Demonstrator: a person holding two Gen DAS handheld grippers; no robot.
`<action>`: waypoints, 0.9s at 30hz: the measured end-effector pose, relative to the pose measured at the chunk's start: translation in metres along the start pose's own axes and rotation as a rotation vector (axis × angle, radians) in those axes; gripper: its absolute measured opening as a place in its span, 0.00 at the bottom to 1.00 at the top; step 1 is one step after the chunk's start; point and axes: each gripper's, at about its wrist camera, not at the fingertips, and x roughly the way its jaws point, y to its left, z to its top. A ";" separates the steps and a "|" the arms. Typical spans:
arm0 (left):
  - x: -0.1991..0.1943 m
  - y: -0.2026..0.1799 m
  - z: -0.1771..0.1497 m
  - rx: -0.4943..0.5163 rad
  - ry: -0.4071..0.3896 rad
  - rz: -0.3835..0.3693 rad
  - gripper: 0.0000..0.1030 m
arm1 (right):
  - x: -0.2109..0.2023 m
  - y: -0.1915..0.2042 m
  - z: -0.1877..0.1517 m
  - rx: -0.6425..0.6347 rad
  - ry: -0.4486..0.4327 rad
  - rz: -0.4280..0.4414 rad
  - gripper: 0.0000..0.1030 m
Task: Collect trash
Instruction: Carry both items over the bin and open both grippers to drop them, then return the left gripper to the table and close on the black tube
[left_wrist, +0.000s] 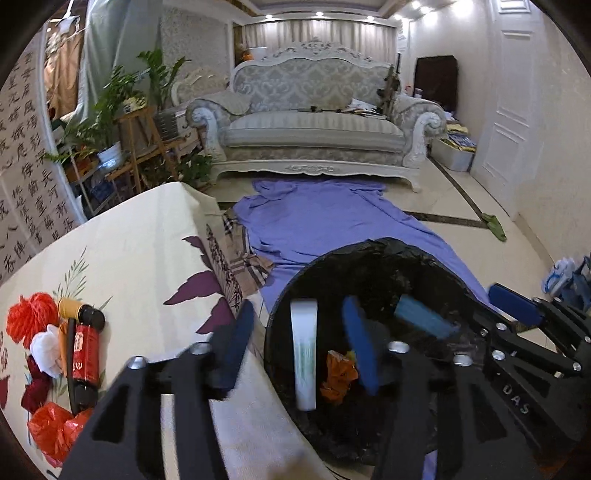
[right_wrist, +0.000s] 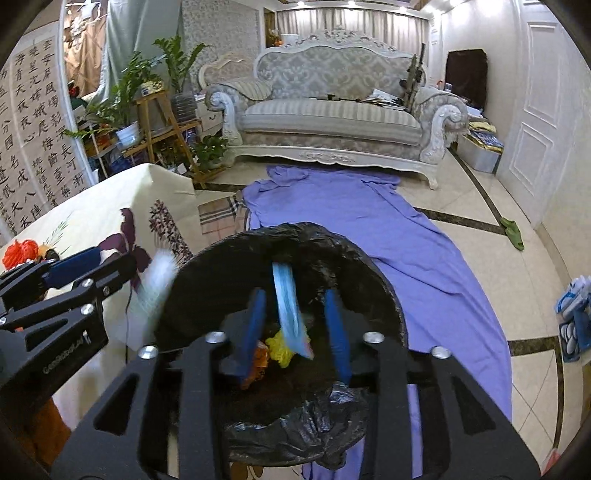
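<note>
drop step: both pieces going into the bin

both grippers sit over the black-lined bin (left_wrist: 369, 258), low centre of each view. left gripper (left_wrist: 299, 332) stands released; a white wrapper (left_wrist: 304, 354) hangs blurred between its pads, apparently clear of them and falling into the bin. right gripper (right_wrist: 295, 317) is likewise released, with a pale blue packet (right_wrist: 288, 306) between its pads, blurred, seemingly dropping. orange and yellow scraps (right_wrist: 279, 347) already lie at the bottom.

more trash waits on the surface (left_wrist: 140, 251), lower left of the left view: red yarn (left_wrist: 31, 319), a red can (left_wrist: 85, 350), an orange-red bag (left_wrist: 55, 428).

next move, as i judge it: lift clear of the rim, swing left to that pile, take one piece per gripper.
</note>
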 end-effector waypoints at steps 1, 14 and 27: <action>-0.001 0.002 -0.001 -0.003 0.003 0.002 0.52 | 0.000 -0.002 0.000 0.002 0.000 -0.001 0.38; -0.037 0.030 -0.013 -0.070 0.004 0.056 0.71 | -0.020 0.032 -0.005 -0.028 -0.008 0.061 0.59; -0.105 0.116 -0.059 -0.181 -0.012 0.250 0.75 | -0.043 0.123 -0.017 -0.174 -0.003 0.227 0.65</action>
